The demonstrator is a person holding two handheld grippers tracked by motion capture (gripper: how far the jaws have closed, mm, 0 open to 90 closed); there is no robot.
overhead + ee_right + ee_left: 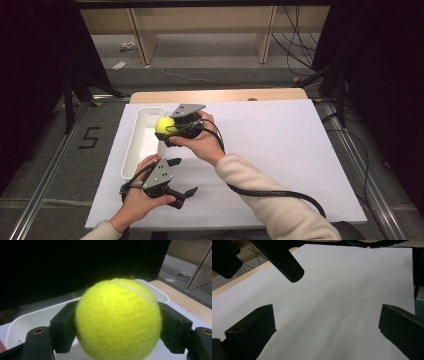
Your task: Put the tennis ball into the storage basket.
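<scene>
The yellow tennis ball point(164, 125) is sitting pinched between the jaws of the right hand-held gripper point(170, 128), held above the white tray point(140, 145) at the counter's point(280, 150) left side. The left hand-held gripper point(181, 177) is resting nearer, just beside the tray's near end, with its jaws spread wide over bare white counter.

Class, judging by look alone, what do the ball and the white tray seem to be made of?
Ball: fuzzy yellow felt with a pale curved seam, likely a tennis ball. White tray: probably moulded plastic, going by its smooth faces and rounded corners.
</scene>
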